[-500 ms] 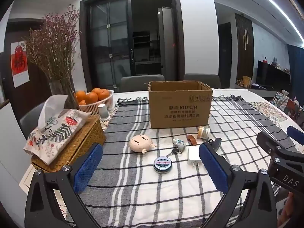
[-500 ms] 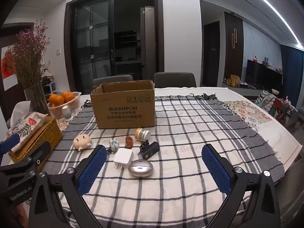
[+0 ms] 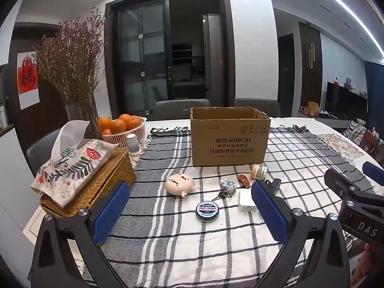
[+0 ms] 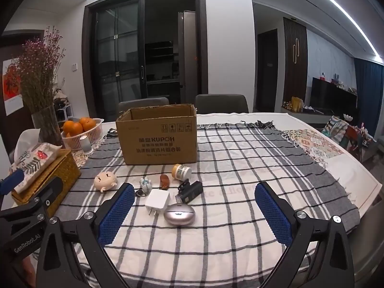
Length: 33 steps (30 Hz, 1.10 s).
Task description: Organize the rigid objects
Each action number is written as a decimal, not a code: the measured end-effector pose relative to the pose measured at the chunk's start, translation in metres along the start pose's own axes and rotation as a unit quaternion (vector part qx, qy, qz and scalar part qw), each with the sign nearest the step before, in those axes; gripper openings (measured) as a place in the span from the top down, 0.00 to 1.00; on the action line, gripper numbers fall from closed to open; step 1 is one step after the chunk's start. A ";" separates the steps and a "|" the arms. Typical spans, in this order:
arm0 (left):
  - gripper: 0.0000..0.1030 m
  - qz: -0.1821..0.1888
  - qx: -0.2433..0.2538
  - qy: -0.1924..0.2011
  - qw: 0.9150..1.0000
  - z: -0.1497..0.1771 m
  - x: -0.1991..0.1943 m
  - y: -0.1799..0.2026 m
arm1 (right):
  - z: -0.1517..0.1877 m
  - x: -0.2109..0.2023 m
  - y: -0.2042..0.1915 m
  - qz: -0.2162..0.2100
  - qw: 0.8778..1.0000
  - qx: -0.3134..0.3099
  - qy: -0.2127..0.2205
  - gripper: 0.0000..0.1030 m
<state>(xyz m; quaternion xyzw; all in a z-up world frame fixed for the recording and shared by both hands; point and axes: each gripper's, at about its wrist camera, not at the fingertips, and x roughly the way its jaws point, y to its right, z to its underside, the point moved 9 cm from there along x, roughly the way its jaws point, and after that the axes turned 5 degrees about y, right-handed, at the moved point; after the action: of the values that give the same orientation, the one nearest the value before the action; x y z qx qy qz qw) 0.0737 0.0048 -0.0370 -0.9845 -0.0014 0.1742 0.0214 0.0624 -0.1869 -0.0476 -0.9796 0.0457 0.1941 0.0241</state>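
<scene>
An open cardboard box [image 3: 229,139] [image 4: 158,136] stands on the checked tablecloth. In front of it lie small items: a pink doll head [image 3: 180,184] [image 4: 105,180], a round black tin [image 3: 207,211], a key with a small figure [image 3: 226,187] [image 4: 145,185], a white charger [image 3: 246,204] [image 4: 157,202], a silver oval case [image 4: 179,215], a black device [image 4: 190,192], a brown piece [image 4: 164,181] and a small jar [image 3: 258,171] [image 4: 181,171]. My left gripper [image 3: 190,213] and right gripper [image 4: 195,213] hover open above the near table, holding nothing.
A wicker tissue box [image 3: 96,182] with a patterned cloth sits at the left, behind it a vase of dried flowers [image 3: 76,76] and a basket of oranges [image 3: 122,129]. Chairs [image 4: 220,104] stand behind the table. The table edge [image 4: 364,184] curves at the right.
</scene>
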 end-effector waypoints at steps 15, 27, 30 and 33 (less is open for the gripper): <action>0.00 -0.009 -0.008 0.006 1.000 -0.002 -0.001 -0.005 | 0.000 0.001 0.000 -0.004 1.000 -0.001 0.002 0.02; 0.00 -0.005 -0.009 0.010 1.000 -0.004 -0.004 -0.004 | 0.000 0.000 -0.003 -0.008 1.000 -0.001 0.008 0.02; 0.00 -0.006 -0.010 0.012 1.000 -0.004 -0.004 -0.004 | 0.000 0.000 -0.004 -0.008 1.000 -0.001 0.009 0.02; 0.00 -0.008 -0.009 0.013 1.000 -0.005 -0.005 -0.004 | 0.000 0.000 -0.004 -0.008 1.000 0.000 0.009 0.02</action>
<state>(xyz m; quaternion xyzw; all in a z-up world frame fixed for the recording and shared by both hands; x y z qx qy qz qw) 0.0706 0.0086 -0.0307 -0.9868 -0.0101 0.1611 0.0142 0.0623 -0.1834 -0.0473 -0.9816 0.0381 0.1855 0.0248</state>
